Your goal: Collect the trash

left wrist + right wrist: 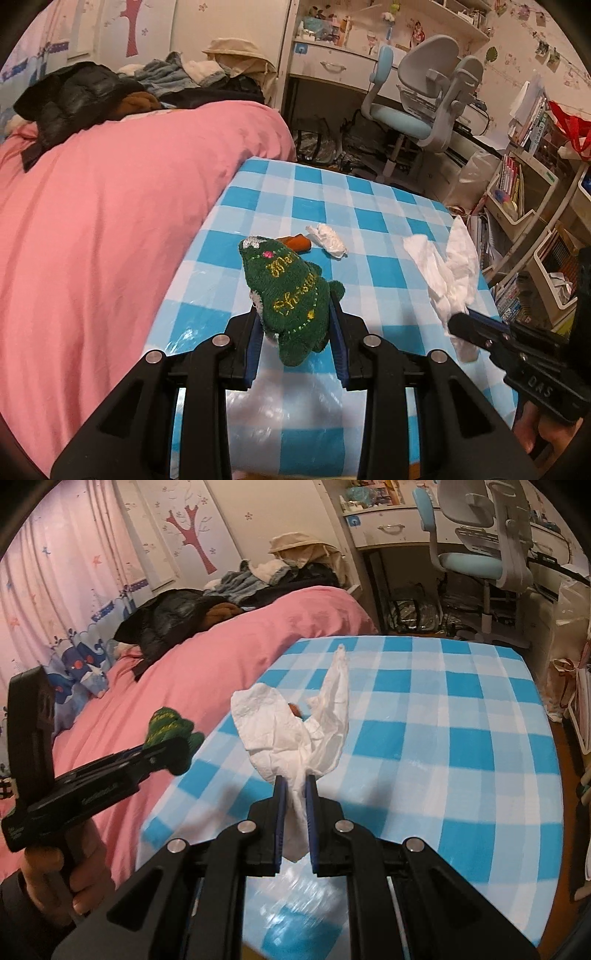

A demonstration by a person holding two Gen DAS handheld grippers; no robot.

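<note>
Bed (110, 206): pink cover; its side lies along the left edge of the table, touching or just beside it. Piled clothes (85, 92) lie at the far end.
Table (388, 206): blue-and-white checked cover. The far edge faces the desk chair (424, 110) across a cluttered strip of floor. The right edge runs near the bookshelves (524, 192). The middle and far right squares are bare in the right wrist view.
Left gripper (297, 321): jaws part-closed and clamped on the green knitted item (291, 291), which is held above the table's near left part. Gold lettering shows on its upper face. In the right wrist view the left gripper (162, 753) sits over the seam between bed and table.
Right gripper (295, 797): jaws together, clamped on the white tissue (295, 731). The tissue fans upward from the pads, clear of the table. In the left wrist view it is near the table's right edge.
Crumpled tissue (328, 240): lying on the table, mid-surface, beyond the green knitted item.
Orange object (295, 242): on the table, just beside the crumpled tissue on its left; partly hidden, kind not determinable.
</note>
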